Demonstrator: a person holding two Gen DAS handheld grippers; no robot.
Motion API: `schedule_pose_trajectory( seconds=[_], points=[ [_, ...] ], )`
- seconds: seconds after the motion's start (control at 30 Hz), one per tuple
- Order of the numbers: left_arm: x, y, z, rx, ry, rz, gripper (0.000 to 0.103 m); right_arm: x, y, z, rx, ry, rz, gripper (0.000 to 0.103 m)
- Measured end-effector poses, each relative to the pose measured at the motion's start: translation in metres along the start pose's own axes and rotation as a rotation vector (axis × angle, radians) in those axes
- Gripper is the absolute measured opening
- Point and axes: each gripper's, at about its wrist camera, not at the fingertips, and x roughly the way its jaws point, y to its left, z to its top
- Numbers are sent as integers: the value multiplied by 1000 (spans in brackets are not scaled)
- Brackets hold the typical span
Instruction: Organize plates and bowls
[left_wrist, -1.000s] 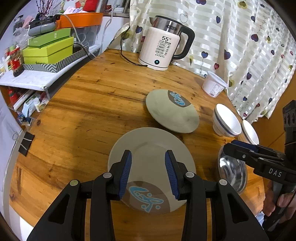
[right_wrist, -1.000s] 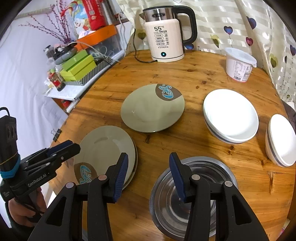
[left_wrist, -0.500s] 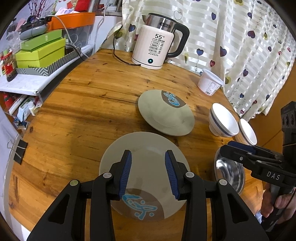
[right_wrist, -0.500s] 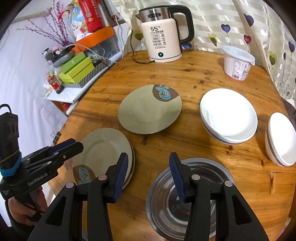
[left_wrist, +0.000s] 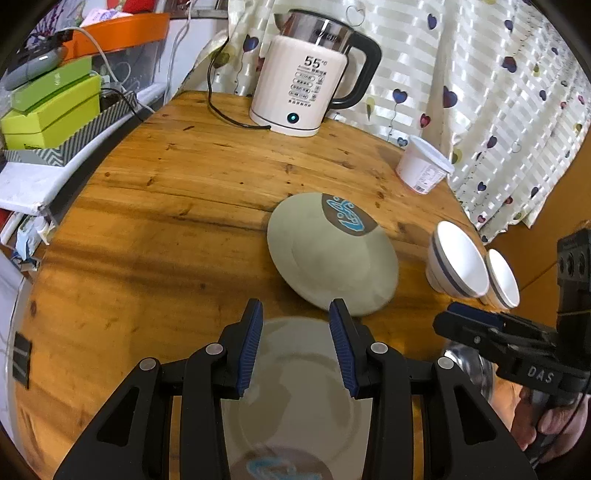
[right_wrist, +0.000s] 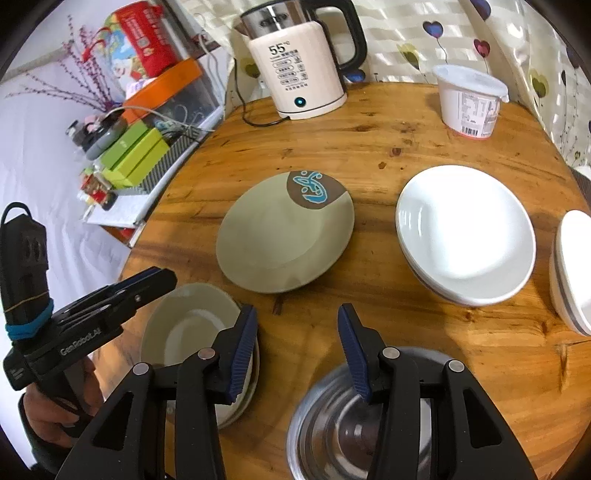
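A grey-green plate with a blue and brown motif (left_wrist: 332, 254) (right_wrist: 284, 236) lies in the middle of the round wooden table (left_wrist: 166, 206). A stack of like plates (left_wrist: 299, 398) (right_wrist: 192, 336) lies at the near edge. My left gripper (left_wrist: 295, 343) is open and empty above that stack; it also shows in the right wrist view (right_wrist: 147, 284). My right gripper (right_wrist: 297, 350) is open and empty above a steel bowl (right_wrist: 343, 424), and shows in the left wrist view (left_wrist: 465, 325). White bowls (right_wrist: 465, 232) (left_wrist: 458, 262) sit to the right.
A white electric kettle (left_wrist: 310, 77) (right_wrist: 299, 62) with its cord stands at the back of the table. A white lidded tub (right_wrist: 469, 103) (left_wrist: 424, 166) is at the back right. A shelf with green boxes (left_wrist: 51, 107) adjoins the left edge. A curtain hangs behind.
Both grippers have moved forward over the table toward the middle plate. The near plate stack has slid lower in the left wrist view. Both stay open.
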Motion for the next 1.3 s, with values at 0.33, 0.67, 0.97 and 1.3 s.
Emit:
schedule_pose_trajectory(
  seconds=[0.33,0.67,0.97,1.3],
  points=[
    [36,14,28,-22,62,-31,39,25,-8,21,50,19,-9,46],
    [67,23,44,-37,114,-49,39,55,-13,35,90,59,-40,45],
    [83,25,50,-30,139,-58,39,68,-13,42,98,77,-50,43],
    [89,20,52,-1,136,-81,39,76,-13,44,106,82,-67,39]
  ],
)
